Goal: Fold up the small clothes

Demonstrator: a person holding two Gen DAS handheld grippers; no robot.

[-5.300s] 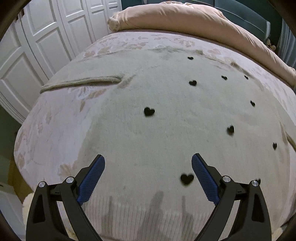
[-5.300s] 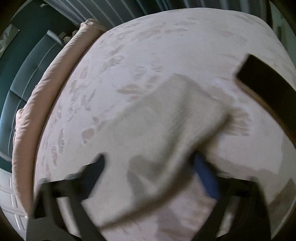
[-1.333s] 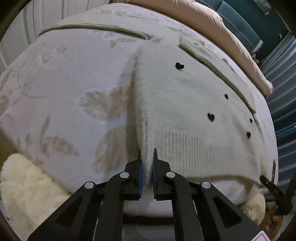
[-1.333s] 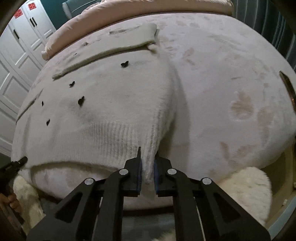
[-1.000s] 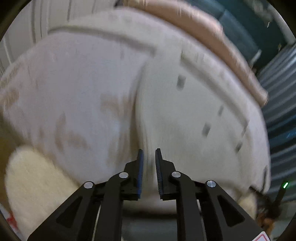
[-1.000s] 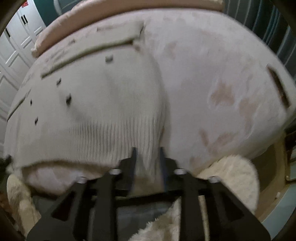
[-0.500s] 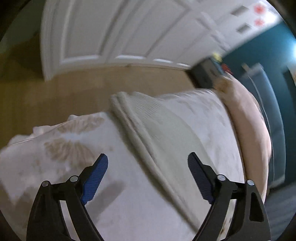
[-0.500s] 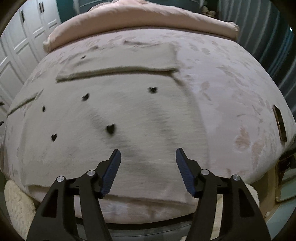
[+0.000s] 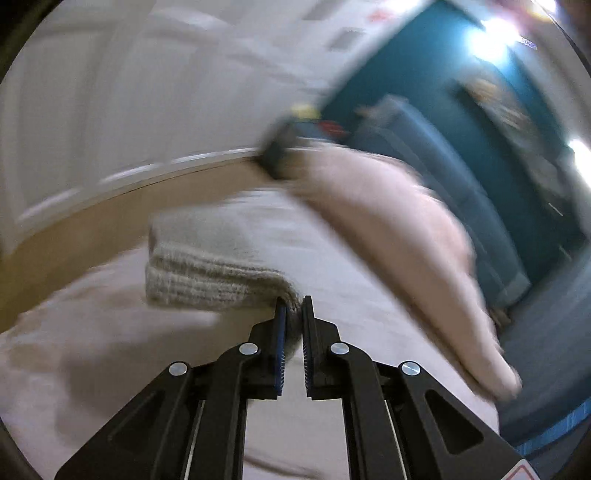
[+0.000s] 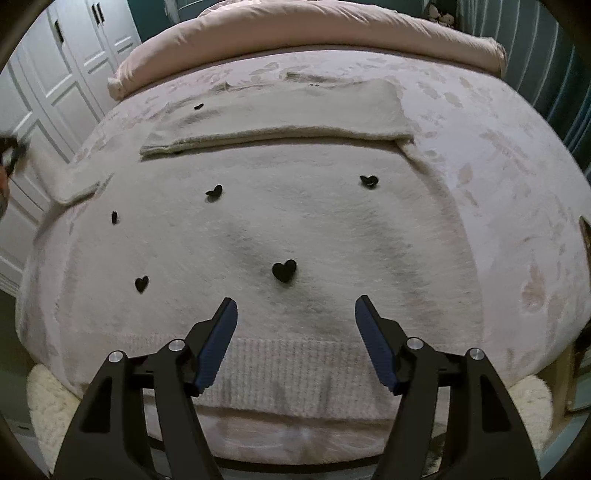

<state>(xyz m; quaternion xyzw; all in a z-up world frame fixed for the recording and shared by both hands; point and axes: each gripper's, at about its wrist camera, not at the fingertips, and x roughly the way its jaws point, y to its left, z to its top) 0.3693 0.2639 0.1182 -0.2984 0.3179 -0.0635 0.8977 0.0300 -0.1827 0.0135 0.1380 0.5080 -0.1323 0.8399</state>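
Note:
A cream knitted sweater (image 10: 280, 221) with small black hearts lies flat on the bed, ribbed hem toward me. One sleeve (image 10: 280, 118) is folded across its upper part. My right gripper (image 10: 295, 325) is open and empty just above the hem. In the blurred left wrist view, my left gripper (image 9: 291, 314) is shut on the ribbed cuff of the other sleeve (image 9: 207, 266), which lifts off the bedspread. That sleeve also shows at the left in the right wrist view (image 10: 77, 184).
The pink patterned bedspread (image 10: 517, 166) covers the bed. A rolled pink duvet (image 10: 314, 29) lies along the far side, also in the left wrist view (image 9: 399, 236). White wardrobe doors (image 10: 44, 74) stand at the left. A fluffy white rug (image 10: 48, 398) lies below the bed's front edge.
Both grippers let go of the hem corners and opened. My left gripper swung to the left sleeve and has now shut on its cuff. My right gripper moved in over the hem, open.

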